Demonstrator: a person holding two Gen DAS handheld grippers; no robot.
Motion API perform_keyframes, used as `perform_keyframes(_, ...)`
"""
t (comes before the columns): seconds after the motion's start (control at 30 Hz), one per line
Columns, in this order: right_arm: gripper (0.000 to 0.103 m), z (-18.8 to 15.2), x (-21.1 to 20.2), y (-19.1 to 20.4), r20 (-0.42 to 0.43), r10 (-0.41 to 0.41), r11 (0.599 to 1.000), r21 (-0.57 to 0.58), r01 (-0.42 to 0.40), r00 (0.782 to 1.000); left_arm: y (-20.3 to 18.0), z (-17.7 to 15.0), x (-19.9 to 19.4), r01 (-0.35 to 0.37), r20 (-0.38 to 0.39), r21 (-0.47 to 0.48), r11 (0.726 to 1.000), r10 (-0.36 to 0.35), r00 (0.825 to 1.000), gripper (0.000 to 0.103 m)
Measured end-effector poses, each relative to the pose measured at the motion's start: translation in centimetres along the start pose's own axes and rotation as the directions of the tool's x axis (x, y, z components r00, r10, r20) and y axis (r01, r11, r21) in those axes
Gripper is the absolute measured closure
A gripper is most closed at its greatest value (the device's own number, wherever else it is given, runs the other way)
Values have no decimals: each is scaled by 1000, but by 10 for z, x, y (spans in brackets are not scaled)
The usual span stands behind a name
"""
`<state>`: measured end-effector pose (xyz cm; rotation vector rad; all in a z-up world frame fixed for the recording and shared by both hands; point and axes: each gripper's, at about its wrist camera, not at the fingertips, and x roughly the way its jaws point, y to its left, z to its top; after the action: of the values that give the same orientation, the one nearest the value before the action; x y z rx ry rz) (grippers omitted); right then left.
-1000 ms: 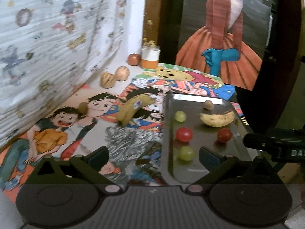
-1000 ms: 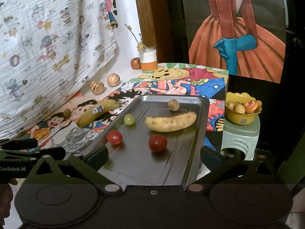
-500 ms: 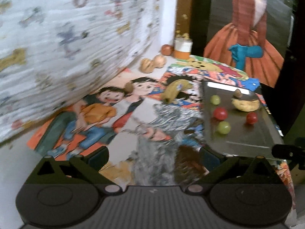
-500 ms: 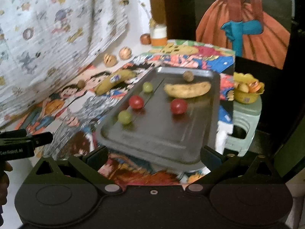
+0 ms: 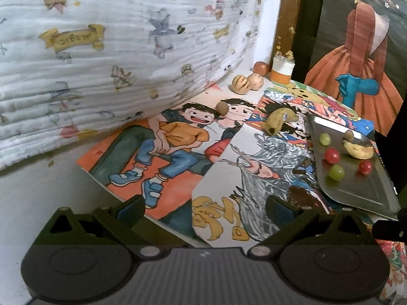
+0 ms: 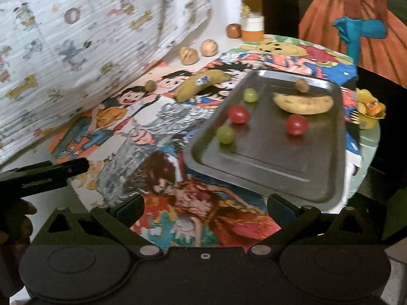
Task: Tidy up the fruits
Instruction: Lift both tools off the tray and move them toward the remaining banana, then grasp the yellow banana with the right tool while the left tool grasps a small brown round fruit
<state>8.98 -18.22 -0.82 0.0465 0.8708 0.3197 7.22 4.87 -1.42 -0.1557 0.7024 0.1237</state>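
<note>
Shiny grey metal is what I see first: a flat tray (image 6: 267, 167) sits on a table covered with bright cartoon pictures (image 6: 162, 117). On the tray lie six fruits. Two green grapes (image 6: 225, 134) and two red round ones (image 6: 238, 114) are spread apart on it. A spotty yellow banana (image 6: 304, 103) lies near the far end, and a small brown fruit (image 6: 302, 85) sits just behind it, close to the far rim.

Off the tray, a second banana with a sticker (image 6: 202, 85) rests on the pictures just beside the tray's left side. A little brown fruit (image 6: 150, 85) lies further left, on a cartoon boy's head. Near the back, by the white patterned cloth (image 5: 106, 50), are two pale round fruits (image 5: 241, 83) side by side, and a reddish one (image 5: 261, 67) next to an orange and white jar (image 5: 282, 70).

To the right of the table a yellow bowl (image 6: 368, 119) with food in it stands on a pale green stool (image 6: 366, 150).

My left gripper (image 5: 203, 207) hangs over the cartoon pictures, well apart from the tray. Its jaws are wide apart and hold nothing. My right gripper (image 6: 204, 207) hangs above the near edge of the table, in front of the tray. Its jaws are also wide apart, with nothing between them.
</note>
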Motion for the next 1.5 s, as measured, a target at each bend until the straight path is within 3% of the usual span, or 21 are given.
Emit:
perform_keyframes(0.33,1,26,14,1,5,60,988,146,-60,998,14,15,14,-71,-25,0,997,71,997,0)
perform_keyframes(0.5,1,35,23,10,0,74,989,128,-73,997,22,18,20,-95,-35,-13,995,94,995,0)
perform_keyframes(0.93,1,99,56,23,75,113,984,130,-122,991,20,44,45,-101,-24,26,995,102,995,0)
perform_keyframes(1.07,1,115,76,18,64,132,981,136,-140,989,15,57,57,-105,-8,53,993,106,994,0)
perform_keyframes(1.3,1,135,99,0,69,130,971,193,-141,989,9,74,78,-103,12,79,992,103,995,0)
perform_keyframes(1.5,1,162,119,-17,60,194,934,293,-203,979,0,91,101,-76,35,112,991,73,997,0)
